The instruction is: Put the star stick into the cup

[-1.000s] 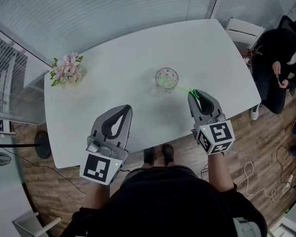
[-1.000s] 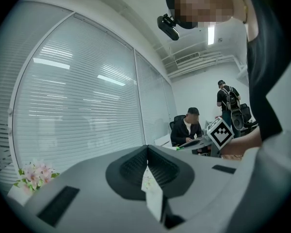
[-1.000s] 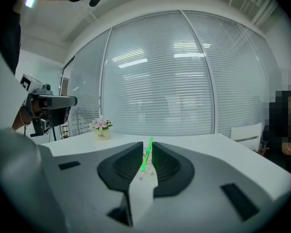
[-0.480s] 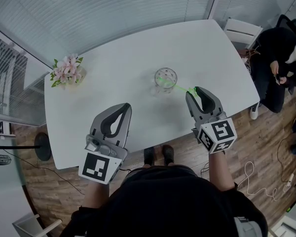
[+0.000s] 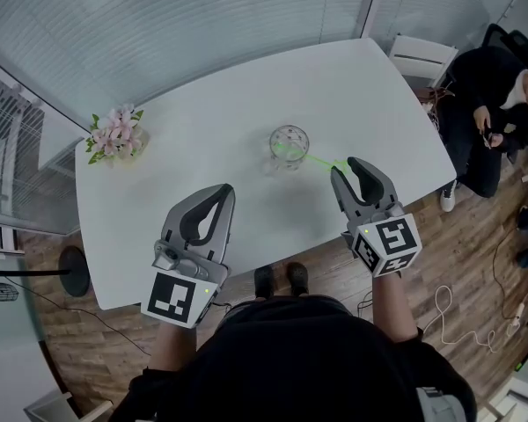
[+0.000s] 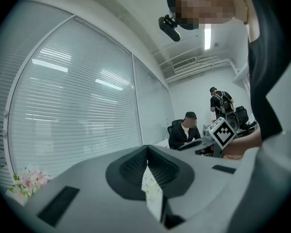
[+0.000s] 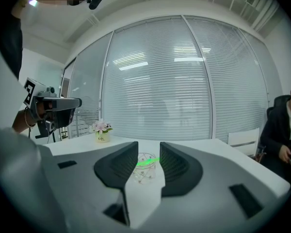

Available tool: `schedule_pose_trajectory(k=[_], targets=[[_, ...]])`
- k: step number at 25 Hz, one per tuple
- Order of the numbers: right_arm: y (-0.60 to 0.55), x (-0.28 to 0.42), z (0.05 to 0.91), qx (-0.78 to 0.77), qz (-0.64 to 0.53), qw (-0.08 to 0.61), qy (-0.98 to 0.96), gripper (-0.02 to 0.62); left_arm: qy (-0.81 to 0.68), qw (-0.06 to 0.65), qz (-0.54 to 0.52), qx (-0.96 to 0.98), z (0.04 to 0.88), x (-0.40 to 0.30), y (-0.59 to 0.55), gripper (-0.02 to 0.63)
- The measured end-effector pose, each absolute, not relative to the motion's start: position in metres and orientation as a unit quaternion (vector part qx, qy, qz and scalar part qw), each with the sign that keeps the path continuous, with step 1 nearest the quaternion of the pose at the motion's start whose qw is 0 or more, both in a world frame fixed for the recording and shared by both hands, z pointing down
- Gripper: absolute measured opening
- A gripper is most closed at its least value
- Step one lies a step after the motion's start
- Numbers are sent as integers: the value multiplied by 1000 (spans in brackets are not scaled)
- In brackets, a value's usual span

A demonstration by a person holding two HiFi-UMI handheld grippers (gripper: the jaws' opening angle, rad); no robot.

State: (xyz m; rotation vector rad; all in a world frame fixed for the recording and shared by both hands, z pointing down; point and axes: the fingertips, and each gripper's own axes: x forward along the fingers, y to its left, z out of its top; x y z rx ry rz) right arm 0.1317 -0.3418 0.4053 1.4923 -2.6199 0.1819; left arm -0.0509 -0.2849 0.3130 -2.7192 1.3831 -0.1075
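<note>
A clear glass cup (image 5: pixel 288 143) stands in the middle of the white table (image 5: pixel 202 121). A thin green star stick (image 5: pixel 321 158) leans in it, and its outer end reaches over the rim toward my right gripper (image 5: pixel 350 167). That gripper's jaws are opening, with the pads clear of the stick. In the right gripper view the cup (image 7: pixel 145 173) and the green stick (image 7: pixel 148 161) show through the gap of the right gripper (image 7: pixel 149 147). My left gripper (image 5: pixel 222 190) hovers near the table's front edge, left of the cup. The left gripper (image 6: pixel 147 148) is shut and holds nothing.
A small pot of pink flowers (image 5: pixel 116 133) stands at the table's far left and shows again as the flower pot (image 7: pixel 101 130). A white chair (image 5: pixel 420 55) and a seated person (image 5: pixel 493 86) are at the far right. Blinds line the far wall.
The right gripper's jaws have spread apart and let go of the green stick, which stays leaning in the cup. The left gripper has hardly moved.
</note>
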Motion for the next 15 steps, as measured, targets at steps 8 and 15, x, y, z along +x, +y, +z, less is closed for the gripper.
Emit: schedule_pose_trajectory(k=[8, 15], targets=[[-335, 135, 383, 494, 40, 52, -867, 127, 446, 52, -42, -893, 312, -48, -288, 14], [-323, 128, 336, 483, 10, 20, -875, 126, 437, 61, -32, -897, 307, -42, -290, 14]])
